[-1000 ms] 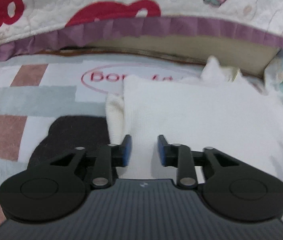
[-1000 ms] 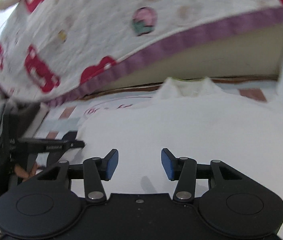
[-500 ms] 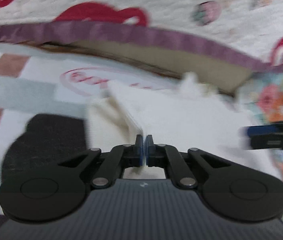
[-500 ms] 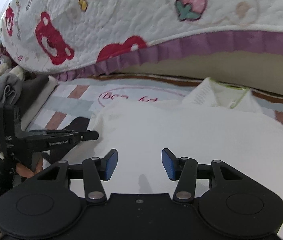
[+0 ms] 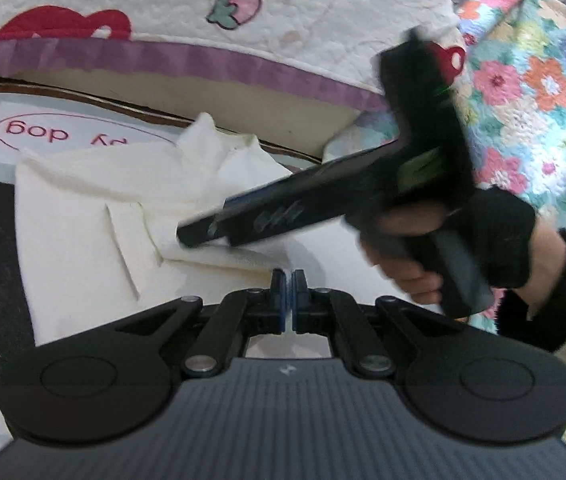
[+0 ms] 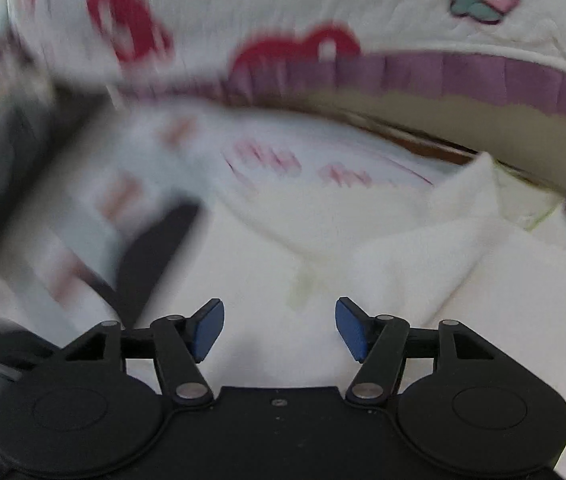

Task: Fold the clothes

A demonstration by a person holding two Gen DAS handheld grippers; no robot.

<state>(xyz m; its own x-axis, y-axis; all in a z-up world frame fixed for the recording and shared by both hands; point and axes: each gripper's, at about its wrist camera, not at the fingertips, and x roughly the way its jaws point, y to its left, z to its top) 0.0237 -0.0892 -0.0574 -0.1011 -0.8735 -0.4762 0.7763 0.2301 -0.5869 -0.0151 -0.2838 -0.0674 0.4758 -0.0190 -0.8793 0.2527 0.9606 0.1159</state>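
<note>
In the left wrist view, the left gripper [image 5: 287, 294] is pinching the white garment's [image 5: 83, 216] raised fold; the right hand [image 5: 435, 248] is angling its tool down beside it. In the right wrist view, the right gripper [image 6: 279, 328] is hovering over the garment [image 6: 323, 256] below the quilt's purple trim [image 6: 483, 76], jaws opening, empty.

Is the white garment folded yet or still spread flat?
Partly folded: white garment shows stacked layers and a flap doubled over its middle.

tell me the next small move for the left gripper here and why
Probably keep carrying the pinched edge across the white garment. The left gripper is shut on a fold of it, while the right gripper, jaws opening and empty, hovers over the cloth.
</note>
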